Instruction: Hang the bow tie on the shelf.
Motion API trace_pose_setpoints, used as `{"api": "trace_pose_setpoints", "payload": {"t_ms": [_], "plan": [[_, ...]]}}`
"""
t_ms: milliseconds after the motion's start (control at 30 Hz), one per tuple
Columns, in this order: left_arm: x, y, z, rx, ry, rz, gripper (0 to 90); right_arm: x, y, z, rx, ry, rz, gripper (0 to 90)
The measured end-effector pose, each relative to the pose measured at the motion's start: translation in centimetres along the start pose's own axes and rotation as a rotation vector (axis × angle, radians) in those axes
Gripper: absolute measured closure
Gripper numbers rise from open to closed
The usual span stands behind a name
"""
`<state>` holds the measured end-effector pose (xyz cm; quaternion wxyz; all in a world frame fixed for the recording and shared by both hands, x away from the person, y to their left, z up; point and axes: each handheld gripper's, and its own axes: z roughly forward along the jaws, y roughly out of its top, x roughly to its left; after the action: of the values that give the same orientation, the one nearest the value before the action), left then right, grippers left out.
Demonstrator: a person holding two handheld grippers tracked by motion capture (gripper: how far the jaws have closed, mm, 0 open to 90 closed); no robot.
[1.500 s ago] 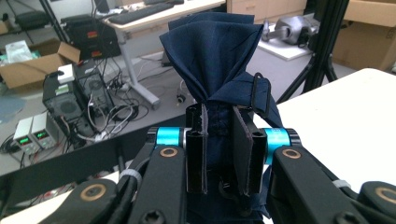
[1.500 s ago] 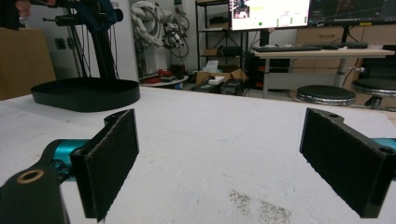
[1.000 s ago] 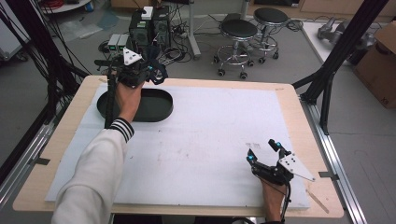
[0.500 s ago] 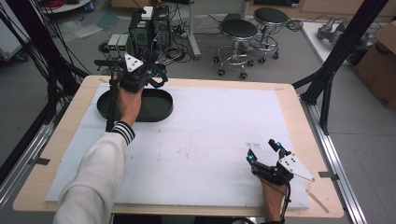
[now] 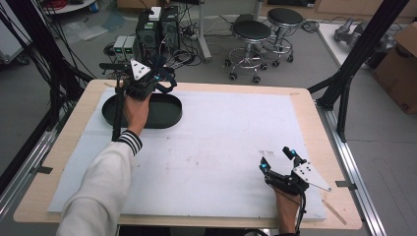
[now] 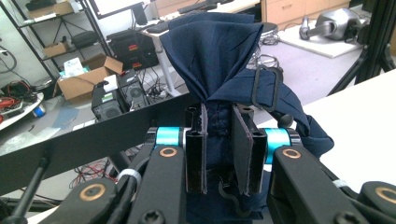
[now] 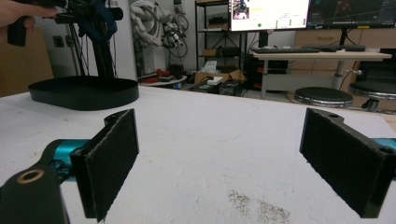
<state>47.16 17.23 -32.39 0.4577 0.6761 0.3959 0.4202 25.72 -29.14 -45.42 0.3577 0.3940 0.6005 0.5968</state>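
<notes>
1. Your left gripper view is showing what the high view blurs: the left gripper (image 6: 219,154) fingers are pinching a bunched navy cloth (image 6: 219,60), with a black strap loop on it.
2. In the high view you are holding that cloth raised above the far edge of the black oval tray (image 5: 162,110), left arm stretched forward at the counter's (image 5: 221,147) far left corner.
3. Your right gripper view is showing the right gripper (image 7: 219,163) fingers spread wide, nothing between them.
4. Your right hand (image 5: 287,204) is resting low at the near right edge, pointing across the counter.
</notes>
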Motion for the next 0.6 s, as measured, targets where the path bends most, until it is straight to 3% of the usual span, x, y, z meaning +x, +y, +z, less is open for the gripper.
{"api": "trace_pose_setpoints", "payload": {"t_ms": [367,433,600], "plan": [[0.43,0.37,-0.06,-0.012,-0.024,-0.026,75.2,0.03,-0.01,-0.03,0.004,0.0,0.005,10.8],[0.58,0.55,-0.04,-0.005,-0.029,-0.045,74.3,0.02,0.0,-0.02,0.002,-0.001,0.005,10.8],[1.02,0.79,-0.18,0.005,-0.009,-0.075,63.6,-0.02,-0.01,-0.01,0.001,0.0,0.005,10.8]]}}
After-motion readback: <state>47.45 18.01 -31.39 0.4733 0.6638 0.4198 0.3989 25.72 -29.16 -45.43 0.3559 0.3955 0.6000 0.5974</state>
